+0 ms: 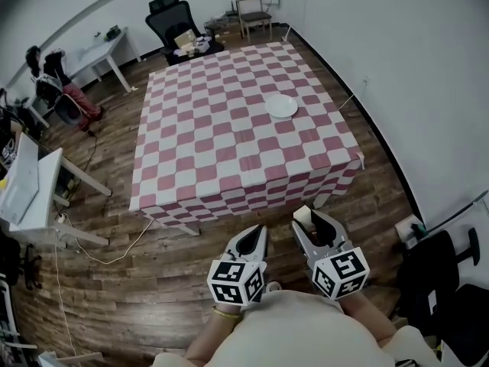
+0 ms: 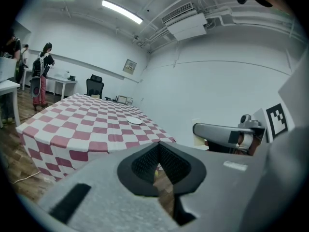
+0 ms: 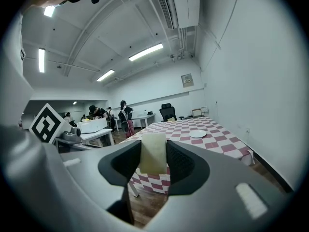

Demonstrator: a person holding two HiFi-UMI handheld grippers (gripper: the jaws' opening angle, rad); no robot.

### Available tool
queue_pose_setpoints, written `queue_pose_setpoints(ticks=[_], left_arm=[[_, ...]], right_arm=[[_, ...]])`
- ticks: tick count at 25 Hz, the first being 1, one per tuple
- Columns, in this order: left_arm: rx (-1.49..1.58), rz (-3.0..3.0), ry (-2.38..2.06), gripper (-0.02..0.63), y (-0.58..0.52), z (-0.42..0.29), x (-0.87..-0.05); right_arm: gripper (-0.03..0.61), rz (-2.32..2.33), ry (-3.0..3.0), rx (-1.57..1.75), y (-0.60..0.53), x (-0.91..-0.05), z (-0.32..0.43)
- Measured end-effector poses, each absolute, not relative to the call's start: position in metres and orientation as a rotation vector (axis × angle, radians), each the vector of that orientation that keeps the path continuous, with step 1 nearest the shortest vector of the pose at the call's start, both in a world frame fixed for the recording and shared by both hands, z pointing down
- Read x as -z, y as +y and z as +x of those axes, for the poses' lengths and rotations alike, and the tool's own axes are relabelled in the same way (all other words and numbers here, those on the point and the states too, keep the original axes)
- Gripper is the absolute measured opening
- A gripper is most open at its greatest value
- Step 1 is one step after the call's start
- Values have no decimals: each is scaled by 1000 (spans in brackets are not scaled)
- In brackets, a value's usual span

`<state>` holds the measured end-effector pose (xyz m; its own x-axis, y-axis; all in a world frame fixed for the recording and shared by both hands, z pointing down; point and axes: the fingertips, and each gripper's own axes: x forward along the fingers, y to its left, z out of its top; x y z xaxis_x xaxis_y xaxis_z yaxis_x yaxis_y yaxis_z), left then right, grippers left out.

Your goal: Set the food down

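Observation:
My right gripper is shut on a pale, cream-coloured slab of food, held upright between its black pads; in the head view the food shows at the jaw tips, above the wooden floor in front of the table. My left gripper hangs beside it with its jaws closed together and nothing in them. A small white plate lies on the red-and-white checked table, towards its far right; the plate also shows in the right gripper view.
The table's near edge is just ahead of both grippers. A black office chair and a wooden chair stand behind the table. White desks and a person are at the left. A black chair is at the right.

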<state>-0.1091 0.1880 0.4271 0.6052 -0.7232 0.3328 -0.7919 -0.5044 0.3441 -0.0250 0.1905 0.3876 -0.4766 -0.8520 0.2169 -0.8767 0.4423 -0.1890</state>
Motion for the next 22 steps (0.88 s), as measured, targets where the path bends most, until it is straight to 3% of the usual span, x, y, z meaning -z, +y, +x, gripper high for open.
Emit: queue_pose_setpoints(ticks=[22], left_arm=[[-196, 2332, -1211, 3, 131, -135, -439]], right_arm=[[170, 1496, -2587, -449, 130, -398, -51]])
